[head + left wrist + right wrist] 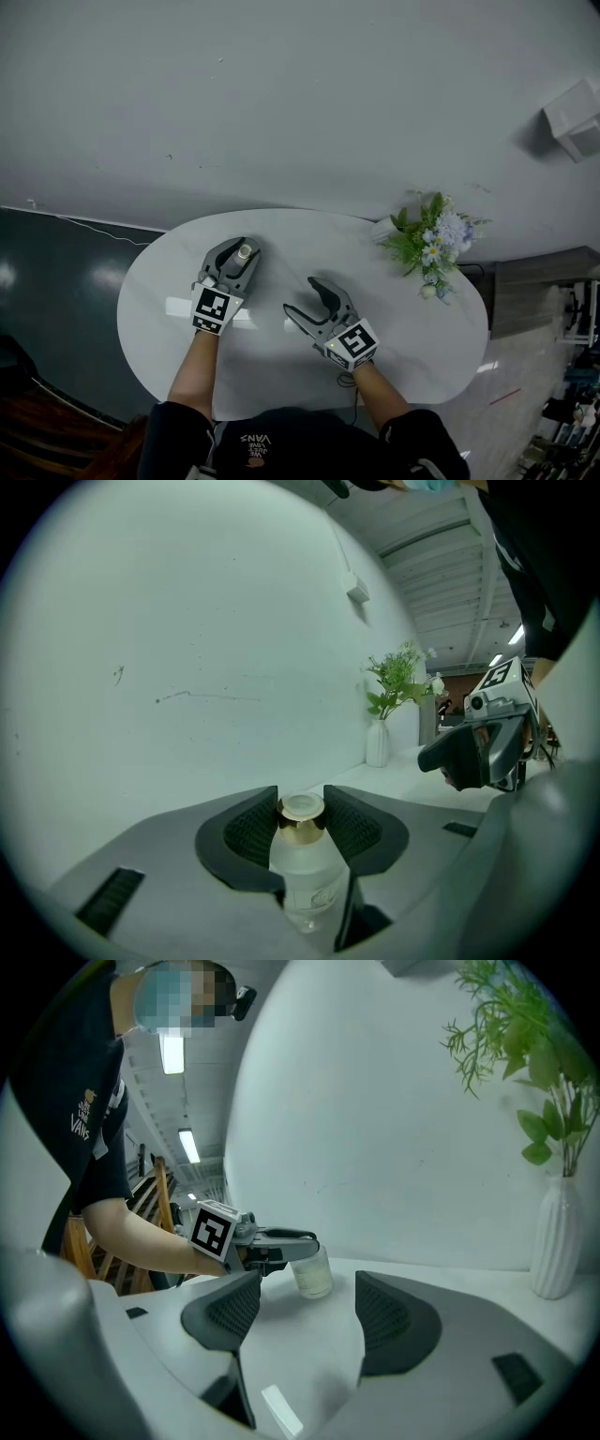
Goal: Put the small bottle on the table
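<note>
Item one: small bottle [244, 251] [305, 855] [312, 1272], frosted clear glass with a gold collar and a pale cap. It stands upright over the left half of the desk [281, 375], clamped between the jaws of the left tool [234, 258]. From the right tool's view its base sits at the desktop. Whether it truly rests there cannot be told.

Item two: left tool [302, 808] [281, 1241], grey with ribbed dark pads. The jaws are closed onto the bottle from both sides, the pads flanking the collar and the lower jaw edges against the body. The marker cube sits at the rear, toward the wrist. A bare forearm leads back to the person's dark shirt.

Item three: right tool [305, 302] [305, 1307] [469, 752], same make. The jaws stand wide apart with only bare desktop between them; it grips nothing. It is near the desk's middle, to the right of the left tool and apart from it, with its jaws angled toward the bottle.

Item four: desk [403, 780] [450, 1279], white with a glossy oval top, set against a pale wall [281, 94].

Item five: vase [378, 742] [555, 1241], white, ribbed and slim, holding green sprigs and pale blue and white flowers [427, 246]. It stands at the desk's far right edge, well apart from both tools.

Item six: floor [56, 272], dark and reflective, visible left of the desk. A thin cable [94, 228] runs along the foot of the wall.
</note>
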`<state>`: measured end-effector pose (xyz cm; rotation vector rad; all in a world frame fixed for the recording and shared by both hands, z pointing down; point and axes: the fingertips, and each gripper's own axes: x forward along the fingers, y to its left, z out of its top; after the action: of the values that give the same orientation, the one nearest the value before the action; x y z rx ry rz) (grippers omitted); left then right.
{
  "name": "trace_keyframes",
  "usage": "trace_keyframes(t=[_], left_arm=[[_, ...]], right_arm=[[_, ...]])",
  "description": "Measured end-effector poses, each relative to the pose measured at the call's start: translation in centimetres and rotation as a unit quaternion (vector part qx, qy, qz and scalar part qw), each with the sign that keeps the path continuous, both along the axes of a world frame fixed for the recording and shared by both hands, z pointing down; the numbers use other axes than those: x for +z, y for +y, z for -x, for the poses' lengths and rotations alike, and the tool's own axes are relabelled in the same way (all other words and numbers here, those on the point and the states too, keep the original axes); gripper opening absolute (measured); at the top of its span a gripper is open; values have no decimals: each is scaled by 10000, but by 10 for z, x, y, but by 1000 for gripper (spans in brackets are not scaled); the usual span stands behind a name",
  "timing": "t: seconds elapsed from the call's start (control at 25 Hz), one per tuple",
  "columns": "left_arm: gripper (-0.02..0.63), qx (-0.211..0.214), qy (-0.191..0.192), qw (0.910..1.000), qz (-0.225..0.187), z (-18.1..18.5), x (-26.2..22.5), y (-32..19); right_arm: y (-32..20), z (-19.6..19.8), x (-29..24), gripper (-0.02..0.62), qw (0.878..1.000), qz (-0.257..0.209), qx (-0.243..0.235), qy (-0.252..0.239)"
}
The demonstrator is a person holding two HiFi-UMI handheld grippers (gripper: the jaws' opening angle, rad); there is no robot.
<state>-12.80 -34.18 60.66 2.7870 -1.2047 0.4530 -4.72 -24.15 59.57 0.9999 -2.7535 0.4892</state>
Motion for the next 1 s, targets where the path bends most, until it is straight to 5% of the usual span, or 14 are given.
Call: trace_keyframes(t=[0.44, 1.0], left_arm=[[224, -64, 151, 9999, -28, 1, -6, 6], [210, -308, 247, 9986, -339, 1, -45, 54]], right_arm=[[27, -6, -13, 282, 10000, -38, -66, 16], [51, -9, -36, 281, 9986, -278, -433, 129]])
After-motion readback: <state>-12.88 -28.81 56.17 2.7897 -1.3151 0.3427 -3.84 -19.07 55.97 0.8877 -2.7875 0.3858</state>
